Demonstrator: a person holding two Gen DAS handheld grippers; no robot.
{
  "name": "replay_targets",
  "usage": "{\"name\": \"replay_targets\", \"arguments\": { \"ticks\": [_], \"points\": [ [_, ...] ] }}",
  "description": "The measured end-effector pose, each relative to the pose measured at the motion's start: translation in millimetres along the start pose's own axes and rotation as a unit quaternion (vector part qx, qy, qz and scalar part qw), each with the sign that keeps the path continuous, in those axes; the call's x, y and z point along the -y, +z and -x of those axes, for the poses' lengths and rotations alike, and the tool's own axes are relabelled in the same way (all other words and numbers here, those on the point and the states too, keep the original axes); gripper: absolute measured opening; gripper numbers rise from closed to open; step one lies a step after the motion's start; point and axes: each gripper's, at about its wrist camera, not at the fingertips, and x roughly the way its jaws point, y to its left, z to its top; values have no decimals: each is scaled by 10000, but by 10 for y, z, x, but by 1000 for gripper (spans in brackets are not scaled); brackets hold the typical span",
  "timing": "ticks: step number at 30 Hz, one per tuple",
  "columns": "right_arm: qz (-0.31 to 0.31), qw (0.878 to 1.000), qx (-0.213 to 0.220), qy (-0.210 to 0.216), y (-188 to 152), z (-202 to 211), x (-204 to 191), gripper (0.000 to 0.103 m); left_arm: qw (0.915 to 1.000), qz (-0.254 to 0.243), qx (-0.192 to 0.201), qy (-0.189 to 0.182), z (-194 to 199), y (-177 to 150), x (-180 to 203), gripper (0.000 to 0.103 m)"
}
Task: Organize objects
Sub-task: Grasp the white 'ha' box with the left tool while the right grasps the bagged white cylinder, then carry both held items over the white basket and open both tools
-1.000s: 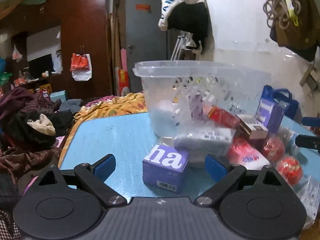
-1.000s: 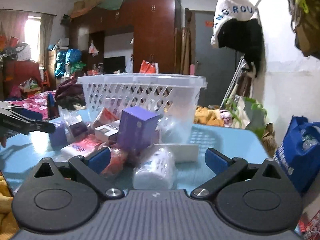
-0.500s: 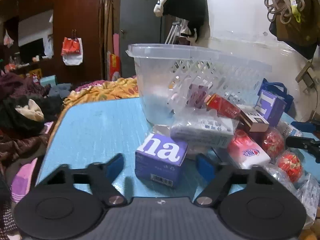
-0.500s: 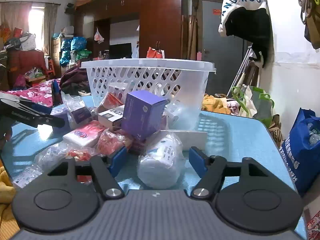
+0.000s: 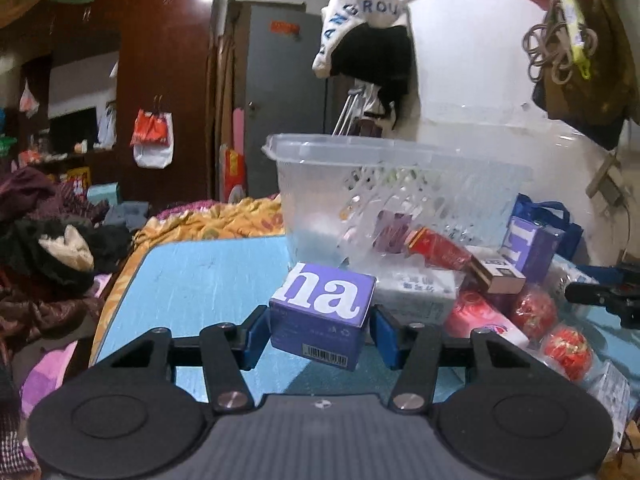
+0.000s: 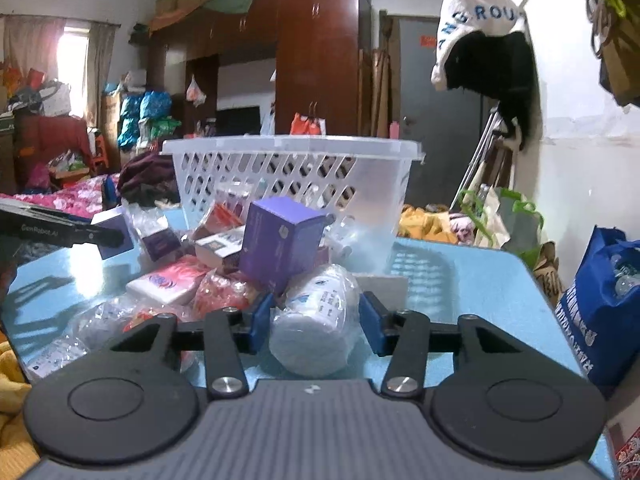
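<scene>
The left gripper is closing, its blue pads against both sides of a purple box printed "ha", tilted and clear of the blue table. The right gripper is closing on a white plastic-wrapped roll that lies between its pads. Beyond both fingertips sits a heap of packets, then the clear perforated basket behind it.
</scene>
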Motion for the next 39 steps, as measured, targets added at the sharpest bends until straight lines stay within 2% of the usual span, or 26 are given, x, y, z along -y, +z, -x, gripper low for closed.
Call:
{"name": "replay_targets", "arguments": {
  "ticks": [6,19,27,33,39],
  "points": [
    [-63,9991,372,-212,-24,96,5,51,9999,-37,111,-79,36,4,-6,58],
    [-195,9987,404,-227,-12,85,74,51,9998,-80,147,-126,35,-11,-24,58],
    [-216,9987,419,-216,-25,105,73,51,9994,-115,313,-95,84,-31,-16,58],
    [-259,9978,573,-224,3,168,87,51,9968,-39,798,43,241,-47,-18,58],
    [-168,9936,1112,-107,385,382,100,51,9901,4,1375,-284,451,294,28,58]
  ]
}}
